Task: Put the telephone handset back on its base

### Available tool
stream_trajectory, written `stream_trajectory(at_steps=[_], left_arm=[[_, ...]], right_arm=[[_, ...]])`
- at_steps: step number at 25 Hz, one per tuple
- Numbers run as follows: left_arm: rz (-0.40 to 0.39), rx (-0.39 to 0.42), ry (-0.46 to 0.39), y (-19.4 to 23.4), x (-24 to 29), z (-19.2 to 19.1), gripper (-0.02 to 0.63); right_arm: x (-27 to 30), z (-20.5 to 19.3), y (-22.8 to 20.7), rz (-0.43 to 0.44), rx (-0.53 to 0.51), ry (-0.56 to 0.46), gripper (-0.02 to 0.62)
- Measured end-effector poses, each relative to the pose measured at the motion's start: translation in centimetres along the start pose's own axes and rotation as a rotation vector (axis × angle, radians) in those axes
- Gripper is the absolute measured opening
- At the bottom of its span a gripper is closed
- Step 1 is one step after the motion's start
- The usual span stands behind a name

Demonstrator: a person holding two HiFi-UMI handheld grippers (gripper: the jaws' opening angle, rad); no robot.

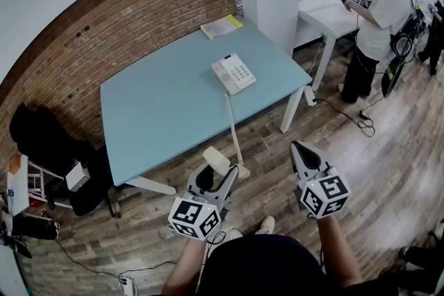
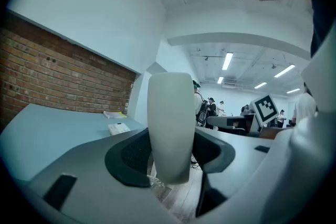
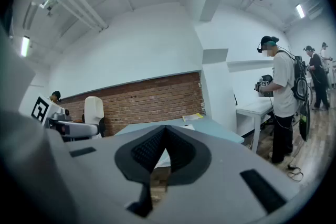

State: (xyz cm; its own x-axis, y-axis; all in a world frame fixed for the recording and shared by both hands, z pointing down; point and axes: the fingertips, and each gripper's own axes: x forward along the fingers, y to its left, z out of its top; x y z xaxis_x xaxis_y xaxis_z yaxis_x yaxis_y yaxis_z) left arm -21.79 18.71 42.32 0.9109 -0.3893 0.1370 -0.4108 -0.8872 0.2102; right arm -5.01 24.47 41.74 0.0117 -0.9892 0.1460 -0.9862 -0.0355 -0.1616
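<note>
Handset (image 1: 216, 161): cream plastic, prob. light, rigid, smooth, best gripped mid-shaft; clamped in left gripper (image 1: 215, 178) fingers off desk (image 1: 159, 107) near edge, cord (image 1: 234, 132) to base (image 1: 234, 73) nr right edge; right gripper (image 1: 301, 152) fingers together, empty.

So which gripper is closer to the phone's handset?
Left. The left gripper holds the handset between its jaws; the right gripper hangs apart to its right, shut and empty.

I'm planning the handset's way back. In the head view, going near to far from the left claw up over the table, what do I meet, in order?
left claw, closed on the handset → cord → telephone base → yellow booklet → brick wall
</note>
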Motion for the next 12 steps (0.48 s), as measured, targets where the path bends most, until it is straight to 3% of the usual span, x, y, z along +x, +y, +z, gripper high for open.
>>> stream_trajectory(at_steps=[12], left_arm=[[0.068,-0.021,-0.015,-2.4,2.6,-0.9,0.235]], right_arm=[[-0.5,-0.3,-4.1,0.045,0.0,-0.005,0.012]])
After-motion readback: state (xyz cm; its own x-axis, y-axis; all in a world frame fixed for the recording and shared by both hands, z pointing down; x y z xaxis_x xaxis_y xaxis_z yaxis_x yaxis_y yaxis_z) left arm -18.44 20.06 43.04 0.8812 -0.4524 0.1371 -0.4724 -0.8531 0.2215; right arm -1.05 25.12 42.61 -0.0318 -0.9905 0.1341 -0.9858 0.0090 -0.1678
